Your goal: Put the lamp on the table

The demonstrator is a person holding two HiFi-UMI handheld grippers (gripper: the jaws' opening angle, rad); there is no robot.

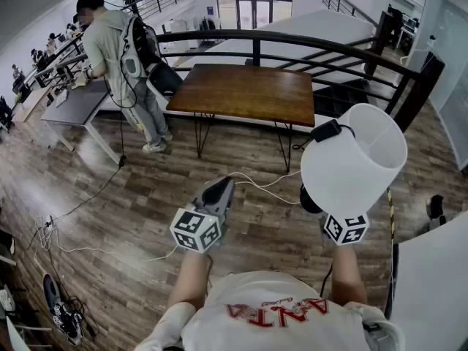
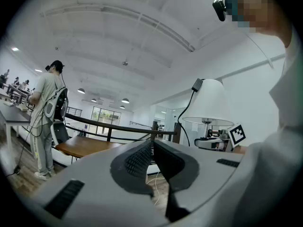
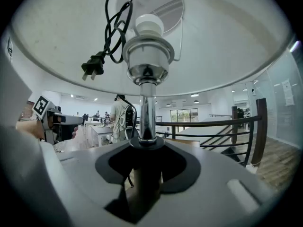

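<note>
My right gripper (image 3: 147, 148) is shut on the chrome stem of a lamp (image 1: 355, 159) and holds it upright above the wooden floor. The wide white shade hides the jaws in the head view. From below, the right gripper view shows the bulb socket (image 3: 147, 56) and the coiled black cord with its plug (image 3: 97, 65) hanging inside the shade. My left gripper (image 1: 218, 191) is held out beside it, shut and empty (image 2: 152, 145). The brown wooden table (image 1: 248, 92) stands ahead on thin metal legs with a bare top. The lamp (image 2: 208, 103) also shows in the left gripper view.
A black railing (image 1: 292, 42) runs behind the table, with stairs at the right. A person with a backpack (image 1: 121, 50) stands at a grey desk (image 1: 77, 104) to the left. White and black cables (image 1: 252, 181) lie on the floor. A white surface (image 1: 431, 284) sits at my right.
</note>
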